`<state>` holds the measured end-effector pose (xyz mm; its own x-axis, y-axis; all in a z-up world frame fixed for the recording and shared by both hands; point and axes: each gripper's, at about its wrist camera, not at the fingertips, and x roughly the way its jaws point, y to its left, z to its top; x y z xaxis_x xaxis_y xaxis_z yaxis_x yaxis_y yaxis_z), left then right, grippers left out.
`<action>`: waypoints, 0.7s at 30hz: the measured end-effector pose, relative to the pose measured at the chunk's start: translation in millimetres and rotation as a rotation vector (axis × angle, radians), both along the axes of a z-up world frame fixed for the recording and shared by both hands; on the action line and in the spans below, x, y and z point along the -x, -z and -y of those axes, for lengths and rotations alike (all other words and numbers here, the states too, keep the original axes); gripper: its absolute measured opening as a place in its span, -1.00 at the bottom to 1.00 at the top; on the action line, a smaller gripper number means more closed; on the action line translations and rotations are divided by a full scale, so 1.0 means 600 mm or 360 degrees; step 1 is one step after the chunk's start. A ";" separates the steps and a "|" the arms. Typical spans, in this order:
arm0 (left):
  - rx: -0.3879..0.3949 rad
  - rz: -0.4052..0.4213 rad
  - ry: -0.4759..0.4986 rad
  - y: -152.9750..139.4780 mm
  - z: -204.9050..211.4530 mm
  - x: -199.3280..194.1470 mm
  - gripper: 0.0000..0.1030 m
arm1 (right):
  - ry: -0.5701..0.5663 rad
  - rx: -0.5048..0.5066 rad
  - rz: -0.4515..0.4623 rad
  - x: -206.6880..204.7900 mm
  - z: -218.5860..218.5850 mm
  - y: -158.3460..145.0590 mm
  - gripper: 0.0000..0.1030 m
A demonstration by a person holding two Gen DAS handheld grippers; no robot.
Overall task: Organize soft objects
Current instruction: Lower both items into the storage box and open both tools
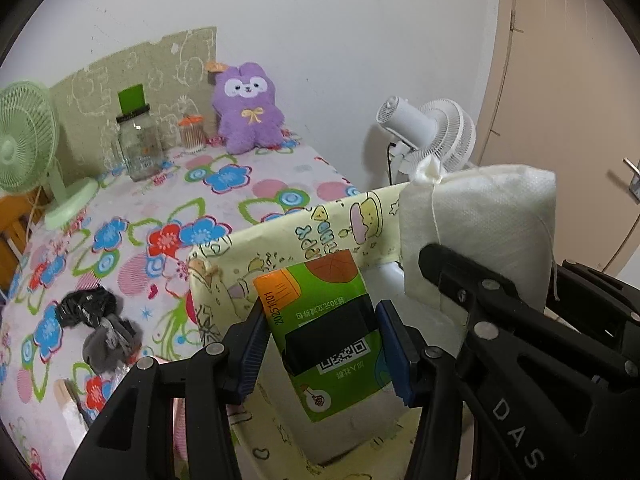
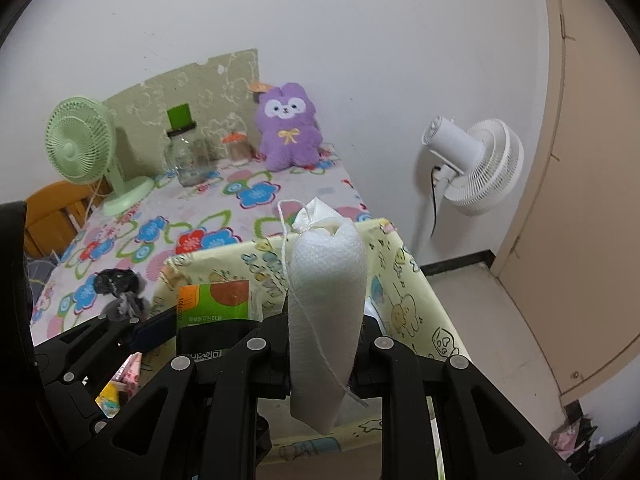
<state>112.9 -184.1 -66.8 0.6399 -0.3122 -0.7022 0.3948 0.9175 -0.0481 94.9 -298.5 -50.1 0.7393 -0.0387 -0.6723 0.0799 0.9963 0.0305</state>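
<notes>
A: Soft objects, two of them, and we have one in each tool, both carried above the yellow fabric bin (image 1: 288,236) that sits at the near edge of the flowered worktop (image 1: 224,200).

B: Which is which?

A: Our left tool (image 1: 324,344) has the green tissue pack (image 1: 332,332) between its blue pads (image 1: 250,344), jaws about half spread and pressed on both sides of the pack. Our right tool (image 2: 324,344) is clenched as tight as it goes on the white drawstring pouch (image 2: 326,292), which stands up between the jaws with its tied neck on top and its string trailing down.

B: So which step are we at?

A: We judge it the delivery step: both items are picked and hang over the bin's mouth, neither let go yet.

B: And the next move?

A: We'd say lowering each item inside the bin walls before loosening the grip. The two tools are close together, so we should take care not to knock one against the other. The pouch is limp and could catch on the rim if we release too high.

B: Anything left afterwards?

A: The dark cloth bundle (image 1: 98,328) lies on the worktop beside the bin, and the purple plush (image 1: 248,108) leans on the wall at the far end. We would guess those come later.
</notes>
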 end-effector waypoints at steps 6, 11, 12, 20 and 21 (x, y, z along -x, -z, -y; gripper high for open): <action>-0.0045 0.0034 0.0033 0.003 0.004 -0.008 0.06 | 0.0014 -0.0013 -0.0029 -0.008 0.003 0.012 -0.58; -0.0085 0.0074 0.0086 0.004 0.004 -0.018 0.07 | 0.0024 -0.0007 -0.0043 -0.019 0.000 0.015 -0.58; -0.0084 0.0077 0.0091 0.004 0.002 -0.019 0.08 | 0.0024 -0.0008 -0.0043 -0.020 -0.002 0.015 -0.58; -0.0022 0.0067 0.0101 -0.007 -0.014 -0.014 0.54 | 0.0022 -0.0002 -0.0015 -0.020 -0.016 0.005 -0.28; -0.0007 0.0063 0.0113 -0.010 -0.015 -0.011 0.60 | 0.0028 0.0000 -0.0004 -0.017 -0.016 0.003 0.04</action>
<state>119.5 -175.4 -61.0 0.6434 -0.3546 -0.6785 0.4604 0.8873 -0.0271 105.4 -288.8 -52.0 0.7369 -0.0518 -0.6740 0.0973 0.9948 0.0300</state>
